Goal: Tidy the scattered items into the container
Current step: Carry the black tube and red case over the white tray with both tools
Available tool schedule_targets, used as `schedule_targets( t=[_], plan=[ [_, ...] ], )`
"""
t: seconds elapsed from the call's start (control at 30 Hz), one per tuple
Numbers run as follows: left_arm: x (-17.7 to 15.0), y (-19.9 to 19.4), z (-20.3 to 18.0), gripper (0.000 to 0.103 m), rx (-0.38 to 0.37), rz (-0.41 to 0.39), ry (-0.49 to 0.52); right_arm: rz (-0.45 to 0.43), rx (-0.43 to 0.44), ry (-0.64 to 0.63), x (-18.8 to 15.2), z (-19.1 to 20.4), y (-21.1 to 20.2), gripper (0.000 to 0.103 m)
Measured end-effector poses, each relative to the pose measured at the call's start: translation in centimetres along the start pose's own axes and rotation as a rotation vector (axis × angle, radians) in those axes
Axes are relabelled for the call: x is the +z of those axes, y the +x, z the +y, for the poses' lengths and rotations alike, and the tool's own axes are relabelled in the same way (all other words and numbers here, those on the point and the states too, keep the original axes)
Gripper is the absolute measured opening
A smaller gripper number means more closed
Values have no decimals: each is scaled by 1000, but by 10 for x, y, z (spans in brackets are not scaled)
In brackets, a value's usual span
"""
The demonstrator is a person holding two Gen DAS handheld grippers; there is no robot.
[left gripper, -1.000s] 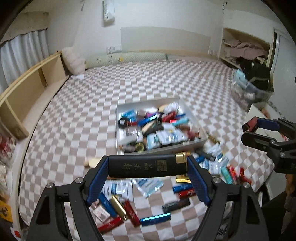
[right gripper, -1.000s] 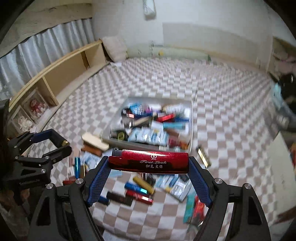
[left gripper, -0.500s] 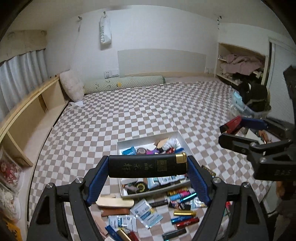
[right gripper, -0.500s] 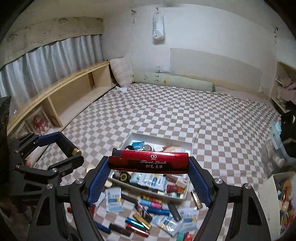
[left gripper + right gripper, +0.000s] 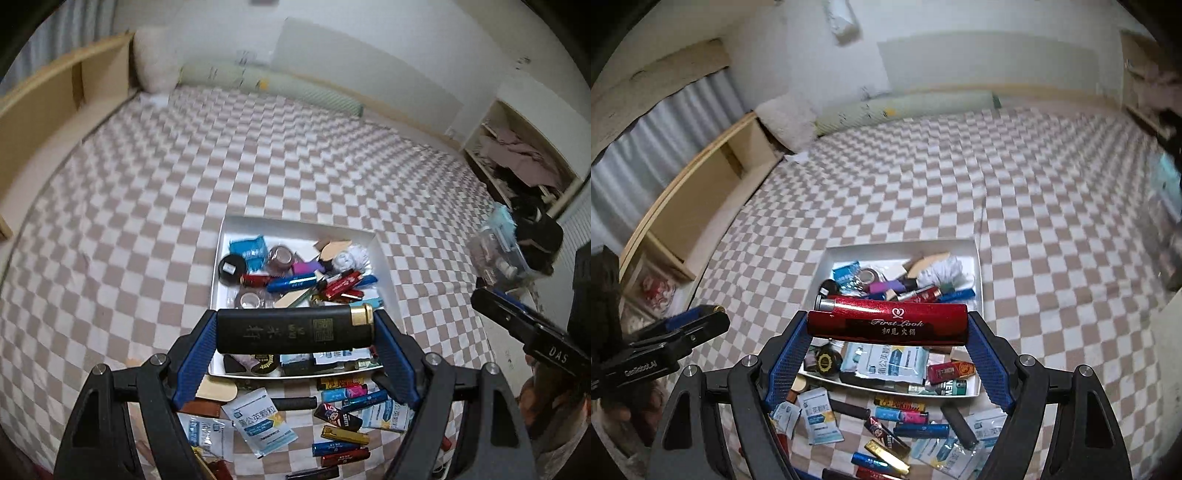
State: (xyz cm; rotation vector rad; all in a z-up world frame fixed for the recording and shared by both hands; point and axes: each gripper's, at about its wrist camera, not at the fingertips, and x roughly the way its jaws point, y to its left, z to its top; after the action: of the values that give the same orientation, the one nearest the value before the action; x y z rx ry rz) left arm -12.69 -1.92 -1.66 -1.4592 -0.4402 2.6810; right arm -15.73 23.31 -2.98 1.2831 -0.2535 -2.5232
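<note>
Clamped crosswise between the blue pads of the left gripper [image 5: 295, 332], a black lighter [image 5: 293, 330] with a gold cap is seen in the left wrist view, held above the near end of the white box [image 5: 384, 258]. Loose lighters and sachets [image 5: 264, 422] are scattered on the checked cover [image 5: 147, 206] below it.

From the right wrist view, a red lighter [image 5: 886, 325] is gripped lengthwise by the right gripper [image 5: 886, 326], likewise above the box [image 5: 977, 258], which is crowded with small items.
</note>
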Motion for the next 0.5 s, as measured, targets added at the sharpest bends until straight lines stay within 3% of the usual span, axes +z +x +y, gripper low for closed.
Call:
schedule_targets(
  t=[0.2,0.5],
  plan=[
    [4,46,12,82,-12,95,-85,80,-7,67,5,-21,45,83],
    [17,92,34,82,-12,156,-190,171,-26,155,11,-48,111,83]
  ],
)
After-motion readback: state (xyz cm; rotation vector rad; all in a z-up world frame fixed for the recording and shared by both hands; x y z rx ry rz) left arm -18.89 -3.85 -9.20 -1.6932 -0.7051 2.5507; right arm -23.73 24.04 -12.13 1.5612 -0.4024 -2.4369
